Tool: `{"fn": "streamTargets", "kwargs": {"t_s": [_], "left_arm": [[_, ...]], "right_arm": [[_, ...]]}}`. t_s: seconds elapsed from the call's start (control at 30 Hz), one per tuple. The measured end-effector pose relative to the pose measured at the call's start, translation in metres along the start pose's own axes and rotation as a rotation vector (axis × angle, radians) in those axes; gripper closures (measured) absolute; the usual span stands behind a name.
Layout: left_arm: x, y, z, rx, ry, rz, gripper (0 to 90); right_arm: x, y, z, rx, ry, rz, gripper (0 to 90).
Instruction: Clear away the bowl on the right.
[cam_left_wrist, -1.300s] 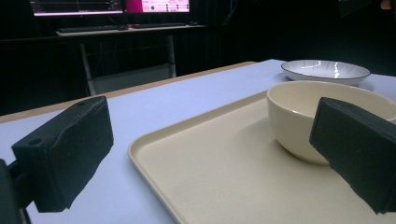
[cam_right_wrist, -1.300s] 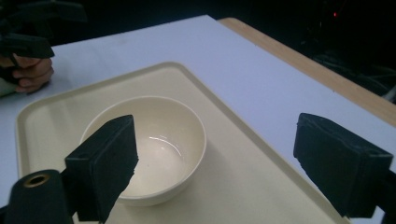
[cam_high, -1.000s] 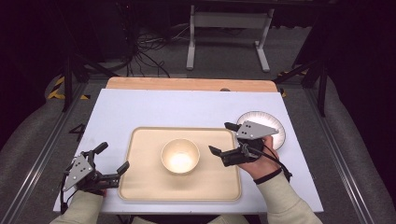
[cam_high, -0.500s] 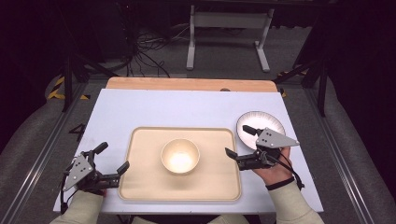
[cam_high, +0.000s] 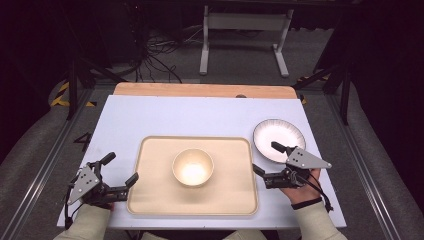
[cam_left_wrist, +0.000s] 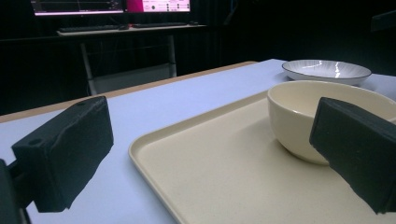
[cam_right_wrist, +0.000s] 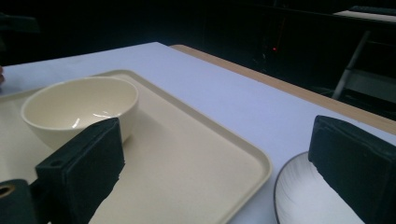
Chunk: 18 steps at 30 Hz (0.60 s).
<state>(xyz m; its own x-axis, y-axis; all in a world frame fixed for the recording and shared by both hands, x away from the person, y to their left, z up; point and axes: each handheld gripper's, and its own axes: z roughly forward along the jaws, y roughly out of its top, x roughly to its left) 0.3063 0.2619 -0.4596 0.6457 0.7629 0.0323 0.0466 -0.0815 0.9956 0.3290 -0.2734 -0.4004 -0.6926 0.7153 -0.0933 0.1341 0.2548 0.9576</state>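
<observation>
A: Item one, the surface (cam_high: 200, 117). What rests on it?

B: A beige tray (cam_high: 150, 200) at the near middle, lying flat. A cream bowl (cam_high: 193, 167) stands upright at the tray's centre, nothing visible in it. A white plate (cam_high: 272, 135) with a dark rim lies on the bare surface just beside the tray's far right corner, apart from the tray.

A: Item two, the left gripper (cam_high: 120, 170)?

B: Held low at the tray's near left corner. Its fingers (cam_left_wrist: 65, 149) are spread wide with nothing between them; one sits over the bare surface, the other over the tray's left edge. In the left gripper view, the bowl shows beyond the right-hand finger, with the plate farther off.

A: Item three, the right gripper (cam_high: 266, 159)?

B: At the tray's right edge, between tray and plate. Its fingers (cam_right_wrist: 86, 161) are released and wide apart, gripping nothing. In the right gripper view, one finger is over the tray's corner and the other over the near part of the plate.

A: The bowl's contact with either gripper?

B: None; it stands well apart from both.
</observation>
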Motion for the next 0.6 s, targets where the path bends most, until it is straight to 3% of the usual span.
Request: {"fn": "streamTargets", "kwargs": {"t_s": [0.27,0.6], "left_arm": [[0.0,0.0,0.0,-0.001,-0.001,-0.001,0.1],[0.001,0.0,0.0,-0.004,0.0,-0.006,0.1]], "right_arm": [[-0.001,-0.026,-0.006,-0.053,-0.029,-0.018,3.5],[-0.002,-0.043,-0.008,-0.043,-0.033,0.005,3.2]]}}
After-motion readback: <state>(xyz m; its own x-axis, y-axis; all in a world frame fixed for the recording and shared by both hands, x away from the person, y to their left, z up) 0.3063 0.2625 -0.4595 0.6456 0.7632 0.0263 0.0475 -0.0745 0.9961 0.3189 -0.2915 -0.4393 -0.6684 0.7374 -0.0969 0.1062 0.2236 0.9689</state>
